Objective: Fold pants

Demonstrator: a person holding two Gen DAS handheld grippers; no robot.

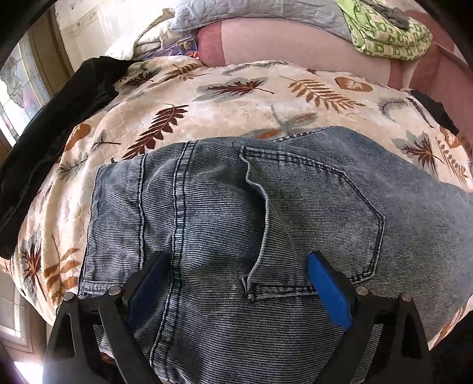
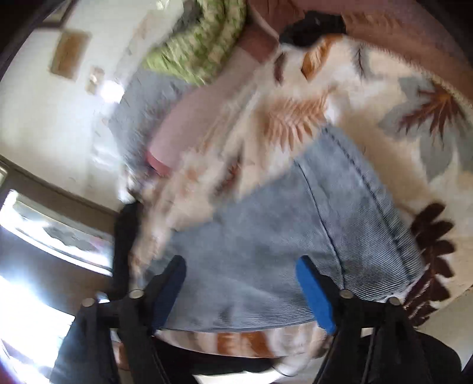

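**Both grippers hang open over the jeans on the bed**

Left gripper (image 1: 236, 274) tips down steeply at the jeans (image 1: 224, 212). Its two blue pads (image 1: 328, 292) stand far apart, one at 7 o'clock and one at 5 o'clock in its own view. Nothing is held. The back pocket (image 1: 313, 224) and a thick seam lie in the space between the pads, and I cannot tell if the tips touch the cloth.

Right gripper (image 2: 241, 283) tips down too, a bit less. Its picture is smeared and fuzzy. Its pads are spread wide and hold nothing. A pale part of the jeans lies between them.

The jeans lie flat on a cream blanket (image 1: 236, 97) with brown and orange leaves. A black cloth (image 1: 50, 130) sits at 9 o'clock in the left view, on the blanket's edge. A pink pillow (image 1: 289, 44) is at 12 o'clock. A green and white cloth (image 1: 387, 29) rests at 1 o'clock, on top of the pillow. A grey quilt (image 1: 251, 14) lies just behind it. A window glows at 8 o'clock in the right view.
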